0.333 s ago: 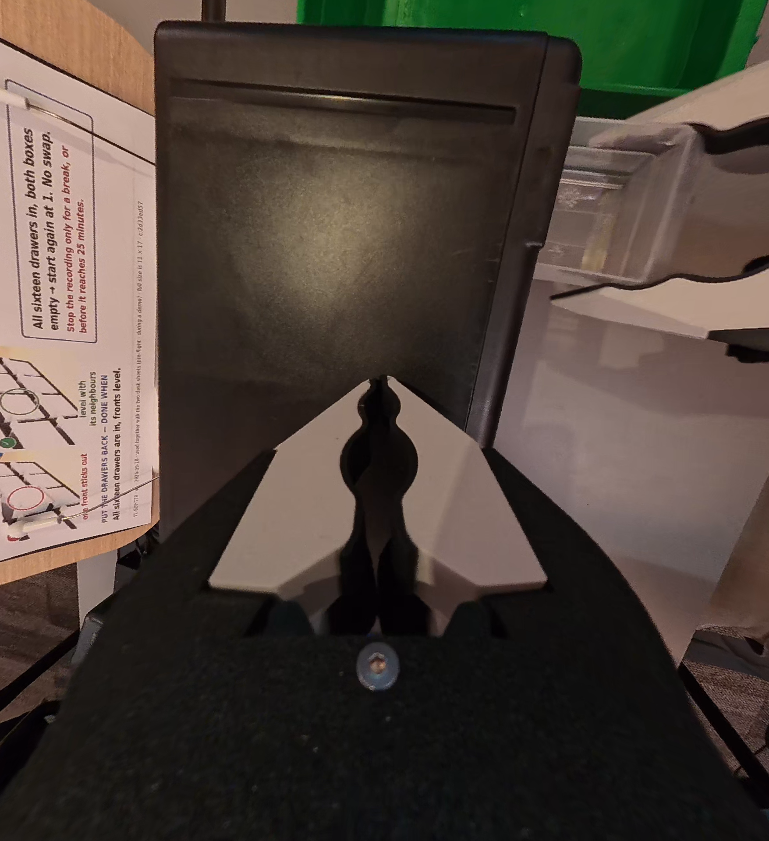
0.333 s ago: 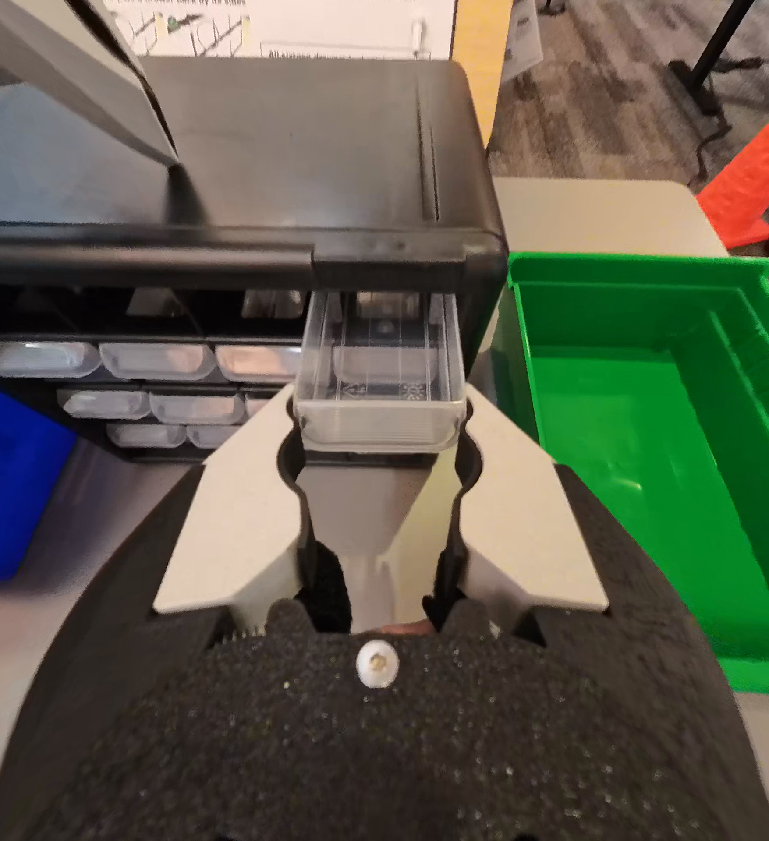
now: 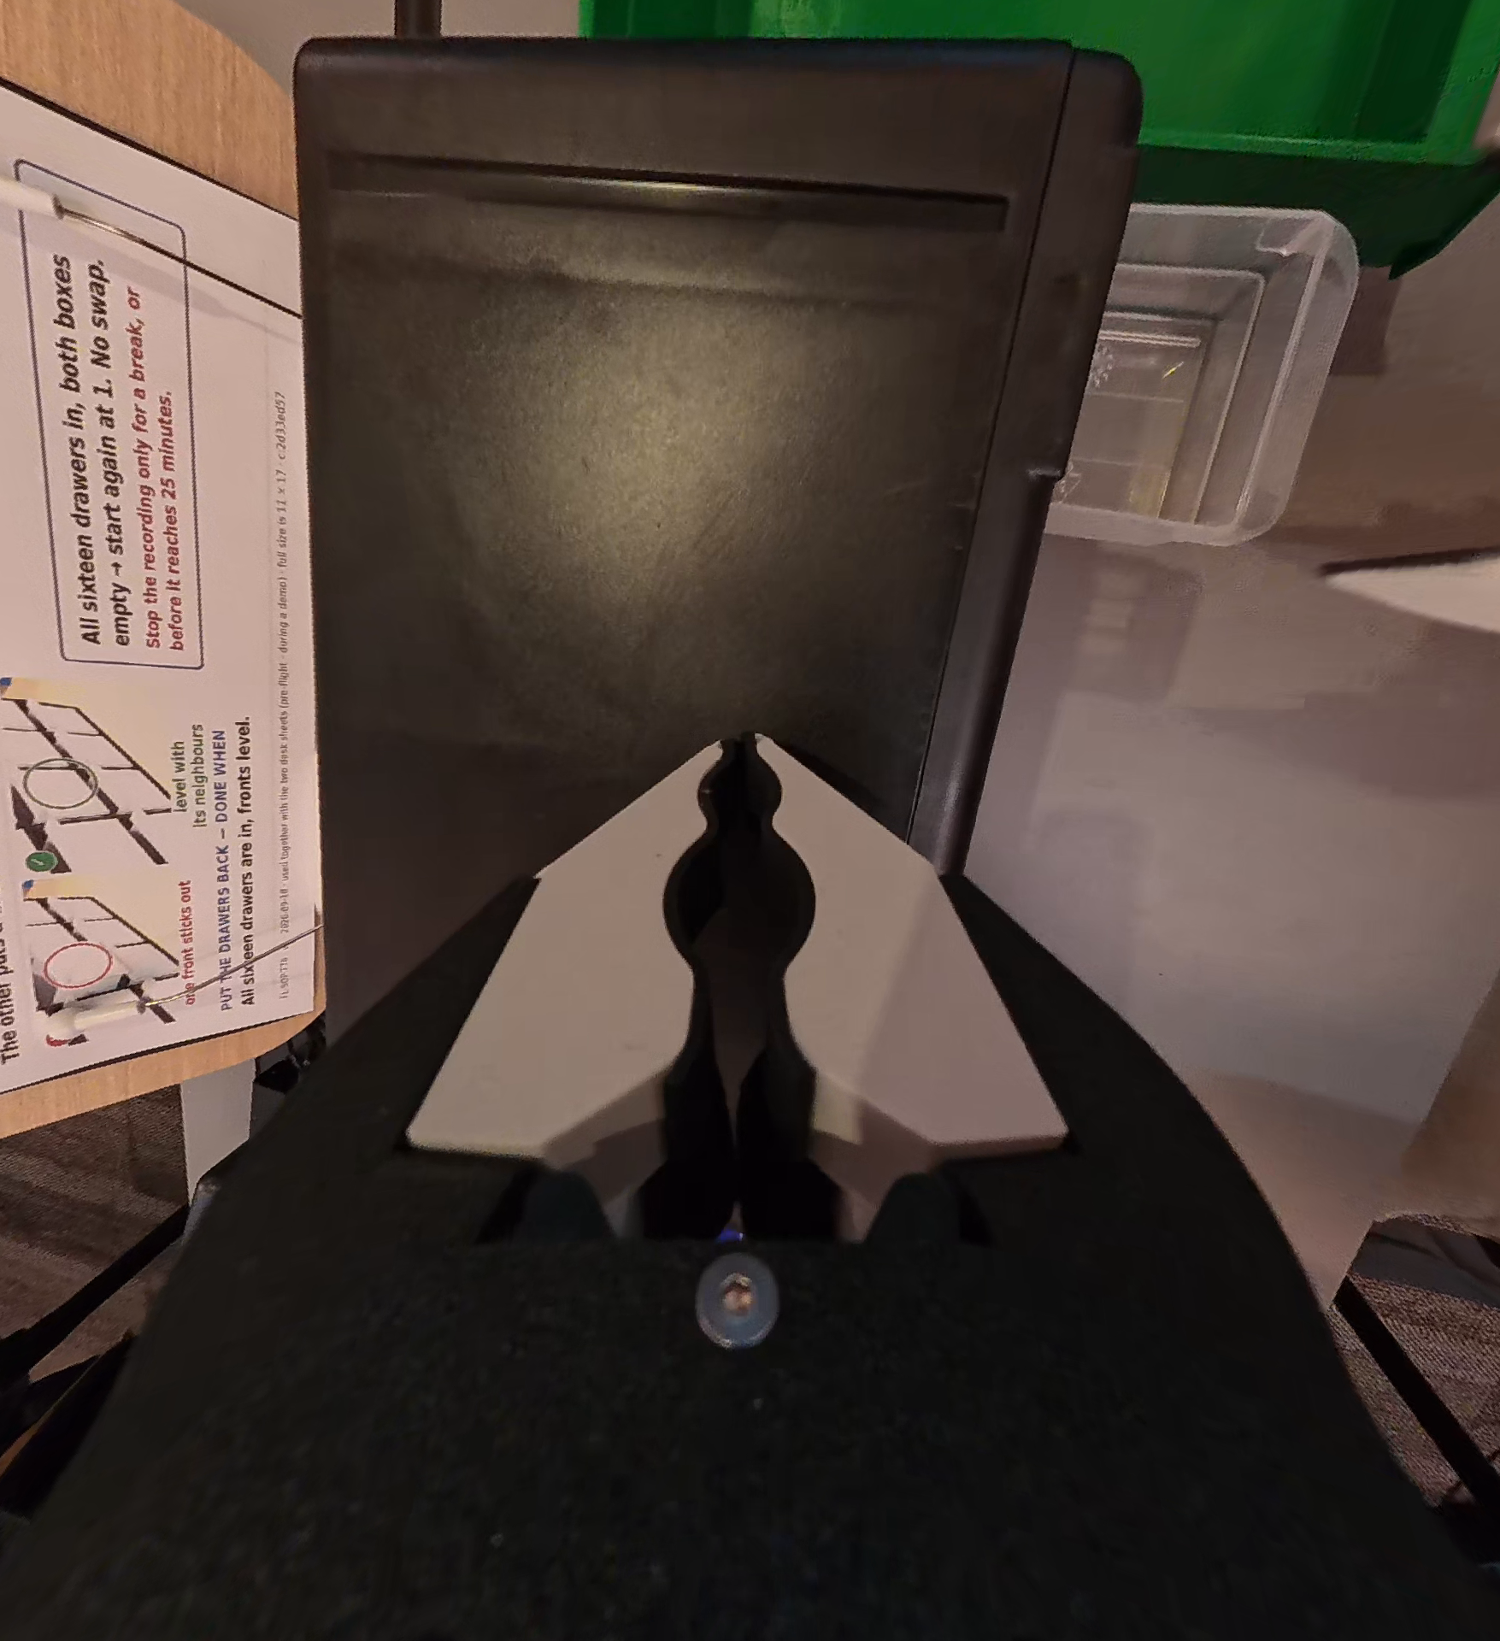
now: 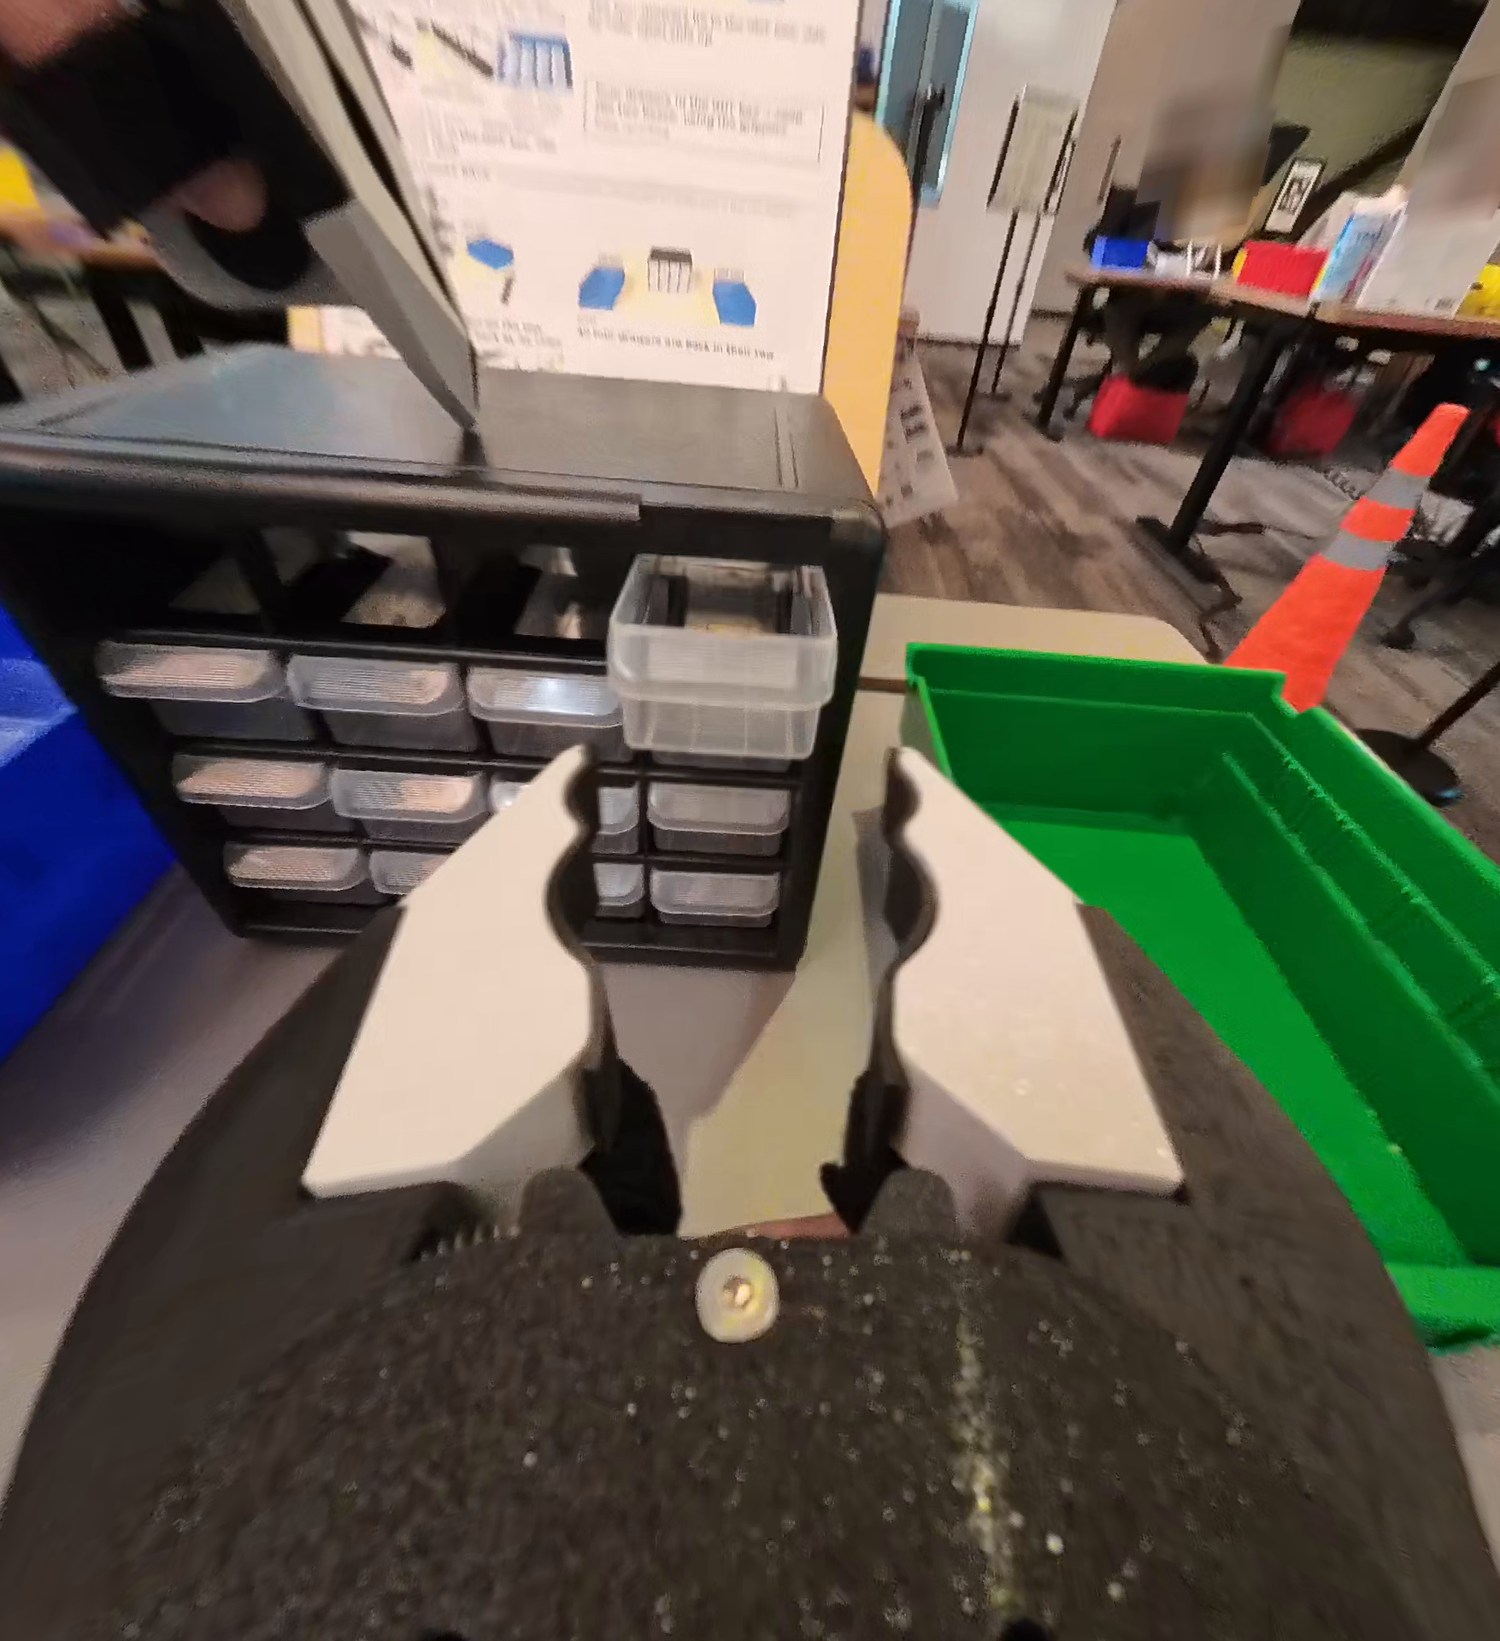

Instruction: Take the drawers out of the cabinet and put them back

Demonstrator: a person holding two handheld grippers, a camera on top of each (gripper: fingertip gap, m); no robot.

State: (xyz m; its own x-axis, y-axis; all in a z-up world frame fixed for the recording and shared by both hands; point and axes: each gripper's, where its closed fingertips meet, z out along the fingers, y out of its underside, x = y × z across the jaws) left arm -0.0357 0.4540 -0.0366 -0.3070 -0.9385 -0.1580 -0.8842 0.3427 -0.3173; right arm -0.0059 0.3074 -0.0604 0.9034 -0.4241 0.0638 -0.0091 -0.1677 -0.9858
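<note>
The drawer (image 4: 722,666) is seen half out of the cabinet's (image 4: 409,497) top-right slot. It is judged light, stiff, slippery, best gripped by its sides. The right hand-held gripper (image 4: 735,772) is held apart, empty; the left hand-held gripper (image 3: 742,741) is pressed together on the cabinet top. Drawer contents cannot be made out.

The left wrist view is dim and warm: a soft pale sheen sits mid-frame on the cabinet (image 3: 657,462) top, and the right edge smears into blur. The right wrist view is brighter, evenly lit — yet motion-blurred, worst at the upper left and in the background (mosaic patches upper right). Wide-angle bending bows the green bin (image 4: 1261,852) at the right edge.
</note>
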